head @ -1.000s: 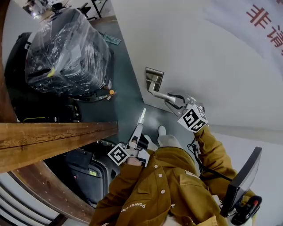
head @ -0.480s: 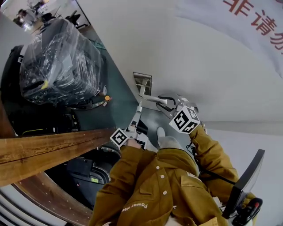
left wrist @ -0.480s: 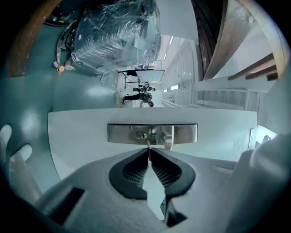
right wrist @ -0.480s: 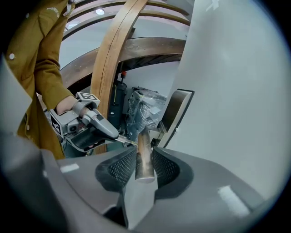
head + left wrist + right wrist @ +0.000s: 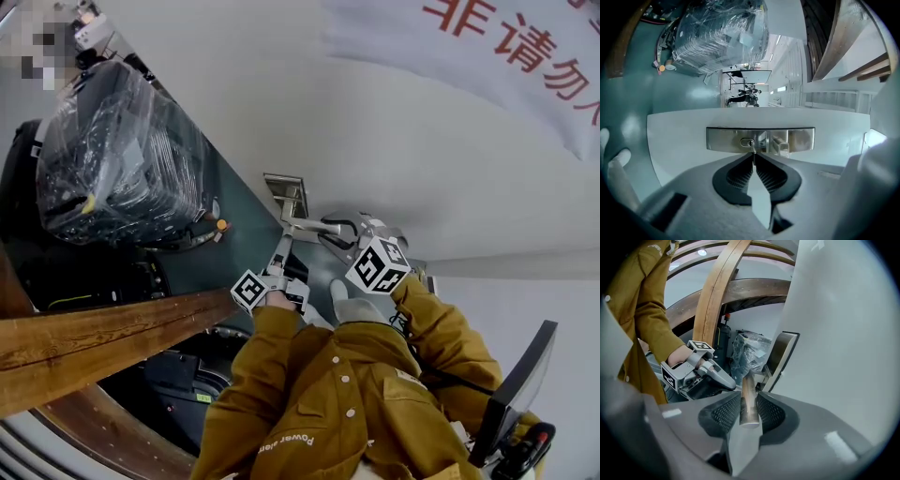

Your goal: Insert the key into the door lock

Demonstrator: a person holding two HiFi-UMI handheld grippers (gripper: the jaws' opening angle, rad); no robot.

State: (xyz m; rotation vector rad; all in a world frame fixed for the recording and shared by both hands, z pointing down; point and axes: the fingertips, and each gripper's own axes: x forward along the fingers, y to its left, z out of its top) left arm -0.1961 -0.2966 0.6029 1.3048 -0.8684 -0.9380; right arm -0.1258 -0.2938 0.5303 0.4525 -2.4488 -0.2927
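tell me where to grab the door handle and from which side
Grip the door handle near its free end, coming end-on along the bar toward the lock plate. It is a straight, slim bar with room on both sides, and the right tool is shut on it this way.

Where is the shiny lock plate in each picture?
Head view: lock plate near centre, on the white door.
Left gripper view: lock plate dead centre, beyond the jaws.
Right gripper view: lock plate right of centre, seen slantwise.
Shared landmark: the plastic-wrapped bundle.
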